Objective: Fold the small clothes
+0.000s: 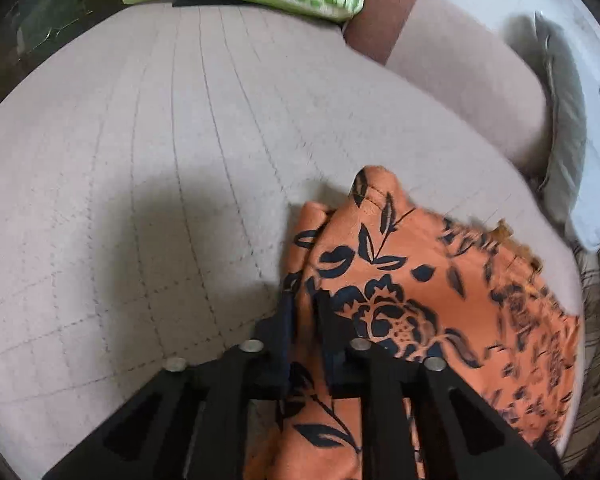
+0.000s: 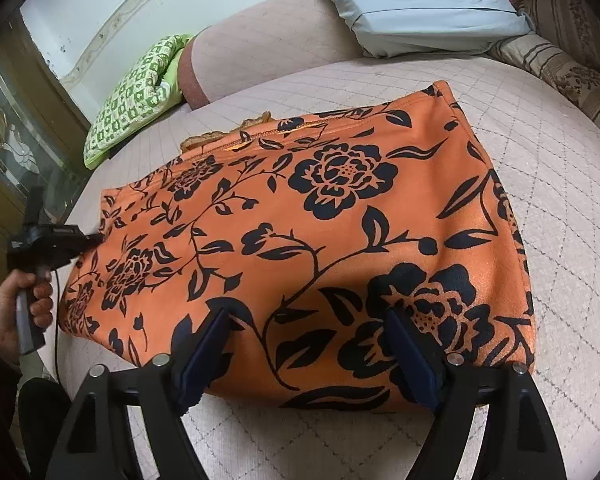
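Observation:
An orange garment with a black flower print (image 2: 300, 216) lies spread on a pale quilted bed. My left gripper (image 1: 305, 300) is shut on the garment's edge (image 1: 380, 264), with cloth bunched between its fingers. It also shows in the right wrist view (image 2: 88, 238) at the garment's left edge, held by a hand. My right gripper (image 2: 308, 320) is open, its fingers apart over the near edge of the garment, holding nothing.
The quilted bed cover (image 2: 540, 240) runs all around the garment. A green patterned pillow (image 2: 136, 100) lies at the far left, a grey-blue pillow (image 2: 416, 4) and a striped cushion (image 2: 560, 64) at the far right. A pink padded headboard (image 1: 460, 64) lies behind.

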Motion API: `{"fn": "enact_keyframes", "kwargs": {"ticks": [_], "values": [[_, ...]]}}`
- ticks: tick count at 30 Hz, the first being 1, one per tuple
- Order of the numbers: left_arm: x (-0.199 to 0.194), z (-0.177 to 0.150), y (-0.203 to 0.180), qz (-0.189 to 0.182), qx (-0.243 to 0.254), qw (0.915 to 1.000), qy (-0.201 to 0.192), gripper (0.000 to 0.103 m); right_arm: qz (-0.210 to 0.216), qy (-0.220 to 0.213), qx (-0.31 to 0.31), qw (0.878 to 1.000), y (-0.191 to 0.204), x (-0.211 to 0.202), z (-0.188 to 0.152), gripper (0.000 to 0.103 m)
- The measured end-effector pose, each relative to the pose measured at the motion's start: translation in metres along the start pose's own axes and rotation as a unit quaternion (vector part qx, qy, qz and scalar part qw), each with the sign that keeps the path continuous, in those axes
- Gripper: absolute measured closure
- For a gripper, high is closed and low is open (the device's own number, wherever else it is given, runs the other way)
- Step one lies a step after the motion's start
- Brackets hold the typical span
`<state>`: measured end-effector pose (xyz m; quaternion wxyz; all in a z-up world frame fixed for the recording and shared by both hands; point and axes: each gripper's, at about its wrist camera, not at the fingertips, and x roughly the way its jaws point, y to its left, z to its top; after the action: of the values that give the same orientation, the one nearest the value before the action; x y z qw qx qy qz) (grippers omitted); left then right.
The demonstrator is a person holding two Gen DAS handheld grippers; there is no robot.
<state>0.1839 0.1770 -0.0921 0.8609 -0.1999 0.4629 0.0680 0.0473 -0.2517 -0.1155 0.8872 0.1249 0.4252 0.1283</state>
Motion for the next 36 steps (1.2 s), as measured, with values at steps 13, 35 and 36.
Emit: {"fn": "enact_keyframes", "kwargs": {"ticks": [13, 35, 36], "values": [[0.015, 0.035, -0.016, 0.007, 0.030, 0.9995, -0.008, 0.098, -0.002, 0.000, -0.002, 1.000, 0.000, 0.000, -0.001, 0.020], [0.008, -0.009, -0.013, 0.044, 0.074, 0.9963, 0.002, 0.094, 0.040, -0.091, 0.086, 0.991, -0.030, -0.041, 0.008, 0.017], [0.008, -0.009, -0.010, 0.038, 0.064, 0.9972, -0.001, 0.094, 0.038, -0.101, 0.096, 0.989, -0.035, -0.045, 0.009, 0.017]]}}
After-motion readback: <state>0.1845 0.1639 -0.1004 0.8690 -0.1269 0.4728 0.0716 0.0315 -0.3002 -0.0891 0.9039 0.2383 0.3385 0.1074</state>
